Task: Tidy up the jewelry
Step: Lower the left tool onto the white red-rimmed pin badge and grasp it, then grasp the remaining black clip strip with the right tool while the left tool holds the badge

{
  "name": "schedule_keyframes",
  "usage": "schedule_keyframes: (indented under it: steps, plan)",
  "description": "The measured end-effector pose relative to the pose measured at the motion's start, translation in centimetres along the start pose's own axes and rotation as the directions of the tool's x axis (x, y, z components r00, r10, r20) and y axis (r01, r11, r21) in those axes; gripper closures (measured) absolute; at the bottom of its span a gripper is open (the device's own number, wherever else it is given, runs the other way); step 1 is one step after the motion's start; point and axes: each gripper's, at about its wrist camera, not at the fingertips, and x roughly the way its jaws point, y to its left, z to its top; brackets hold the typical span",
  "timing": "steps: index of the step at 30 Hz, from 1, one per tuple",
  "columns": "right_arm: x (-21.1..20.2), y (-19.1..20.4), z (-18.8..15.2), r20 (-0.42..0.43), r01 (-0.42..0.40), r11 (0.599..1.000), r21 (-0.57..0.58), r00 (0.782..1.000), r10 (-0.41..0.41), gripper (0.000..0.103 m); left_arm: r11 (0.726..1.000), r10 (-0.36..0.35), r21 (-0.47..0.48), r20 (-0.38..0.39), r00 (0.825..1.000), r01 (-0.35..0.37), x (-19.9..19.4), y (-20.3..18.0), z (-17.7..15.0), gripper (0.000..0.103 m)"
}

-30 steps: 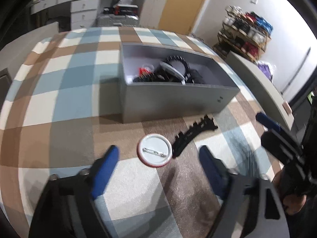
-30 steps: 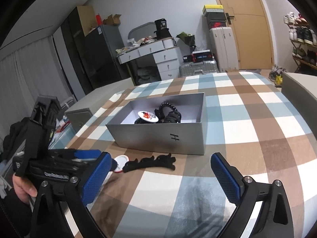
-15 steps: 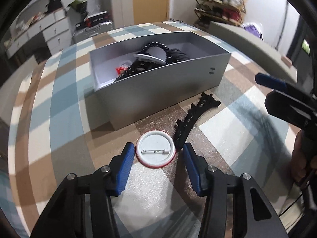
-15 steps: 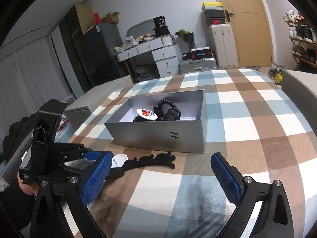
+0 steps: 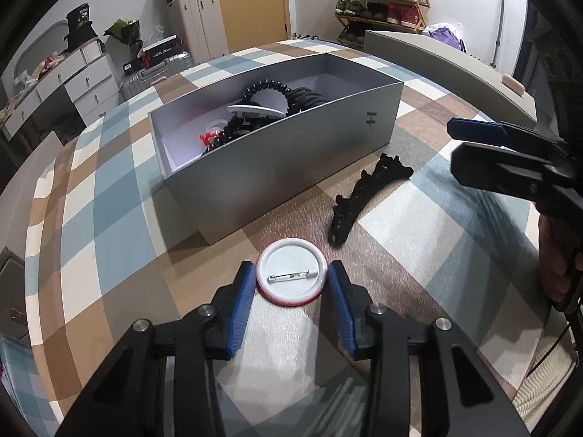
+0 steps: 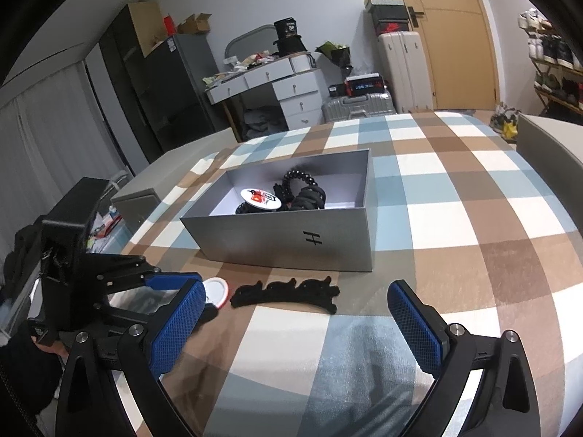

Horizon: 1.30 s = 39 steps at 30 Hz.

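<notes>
The left gripper (image 5: 290, 284) pinched a pin badge (image 5: 290, 277) lying face-down near the grey box (image 5: 277, 167); lifting it in seemingly came next. The right gripper (image 6: 295, 322) hung spread, empty.

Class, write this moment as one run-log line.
left gripper: jaws around badge, lying on cloth | right gripper: open, empty | hair clip: beside box

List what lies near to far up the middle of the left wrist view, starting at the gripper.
left gripper → pin badge, pin side up between its blue pads → grey box → black beaded bracelets inside it → suitcases by the far wall.
</notes>
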Motion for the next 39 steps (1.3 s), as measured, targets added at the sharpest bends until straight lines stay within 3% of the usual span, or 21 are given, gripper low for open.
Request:
schedule_keyframes:
  steps: [7, 13, 22, 26, 30, 33, 39]
  plan:
    - [1.8, -0.4, -0.1, -0.099, 0.012, 1.0, 0.018, 0.995, -0.01, 0.002, 0.999, 0.029, -0.035, 0.018, 0.999, -0.028, -0.7, 0.5, -0.6, 0.068]
    - [3.5, -0.6, 0.2, -0.177, 0.016, 1.0, 0.018, 0.984, -0.013, 0.003, 0.993, 0.027, -0.119, 0.076, 0.997, -0.018, -2.7, 1.6, -0.9, 0.068]
    - [6.3, 1.4, 1.1, -0.25, 0.073, 0.974, -0.214, 0.96, -0.127, 0.012, 0.978, 0.038, -0.211, 0.14, 0.989, -0.007, -4.7, 3.0, -1.3, 0.068]
    - [7.0, 1.6, 1.3, -0.283, 0.059, 0.956, -0.288, 0.948, -0.144, 0.022, 0.975, 0.039, -0.221, 0.148, 0.988, -0.005, -4.8, 3.4, -1.7, 0.068]
    - [6.7, 1.9, 1.3, -0.289, 0.034, 0.939, -0.343, 0.947, -0.14, 0.058, 0.967, 0.029, -0.255, 0.15, 0.988, 0.011, -4.7, 4.0, -2.1, 0.068]
    - [6.3, 2.2, 1.1, -0.291, 0.011, 0.933, -0.359, 0.949, -0.124, 0.073, 0.964, 0.023, -0.266, 0.154, 0.988, 0.019, -4.7, 4.2, -2.1, 0.068]
    - [5.4, 3.0, 0.0, -0.28, -0.012, 0.921, -0.39, 0.954, -0.106, 0.077, 0.96, 0.019, -0.279, 0.16, 0.987, 0.026, -4.9, 4.3, -2.1, 0.068]
